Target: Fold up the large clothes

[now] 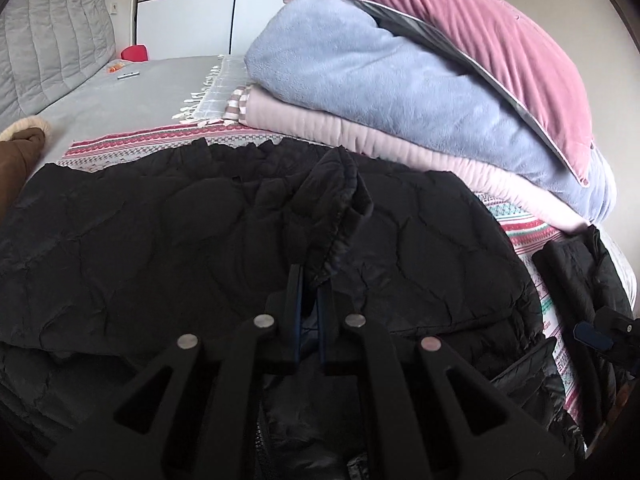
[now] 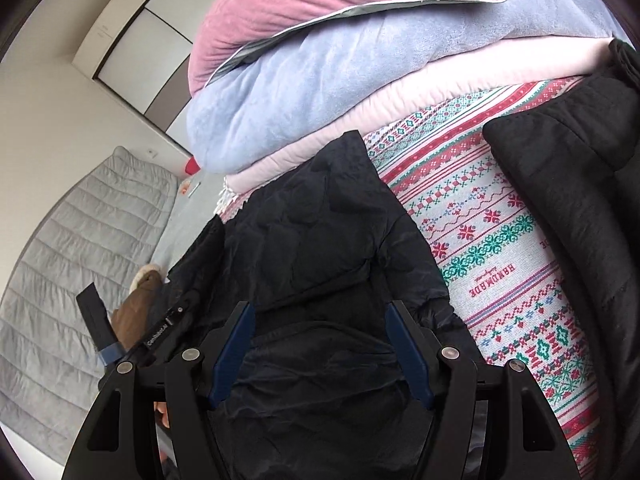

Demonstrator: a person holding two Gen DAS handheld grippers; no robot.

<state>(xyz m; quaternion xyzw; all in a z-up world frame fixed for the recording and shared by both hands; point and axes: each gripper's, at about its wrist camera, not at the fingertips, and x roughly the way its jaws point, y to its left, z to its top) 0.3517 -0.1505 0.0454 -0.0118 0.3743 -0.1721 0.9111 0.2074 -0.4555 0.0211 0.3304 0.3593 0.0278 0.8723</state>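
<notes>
A black quilted jacket point(image 1: 168, 240) lies spread on a patterned blanket point(image 2: 492, 216) on the bed. My left gripper point(image 1: 310, 276) is shut on a bunched fold of the jacket, a sleeve end or cuff point(image 1: 332, 200), and holds it up over the jacket body. My right gripper point(image 2: 320, 320) is open and hovers just above the jacket point(image 2: 320, 220), with dark cloth between its blue pads point(image 2: 408, 344). The right gripper also shows at the right edge of the left wrist view point(image 1: 600, 332). Another black part of the jacket point(image 2: 580, 184) lies to the right.
A stack of folded blankets, light blue point(image 1: 380, 80) on pale pink point(image 1: 360, 128), with a pink cushion point(image 1: 480, 32) on top, sits behind the jacket. A brown garment point(image 1: 20, 152) lies at the left. A grey padded headboard point(image 1: 52, 32) and a wardrobe point(image 1: 192, 8) stand beyond.
</notes>
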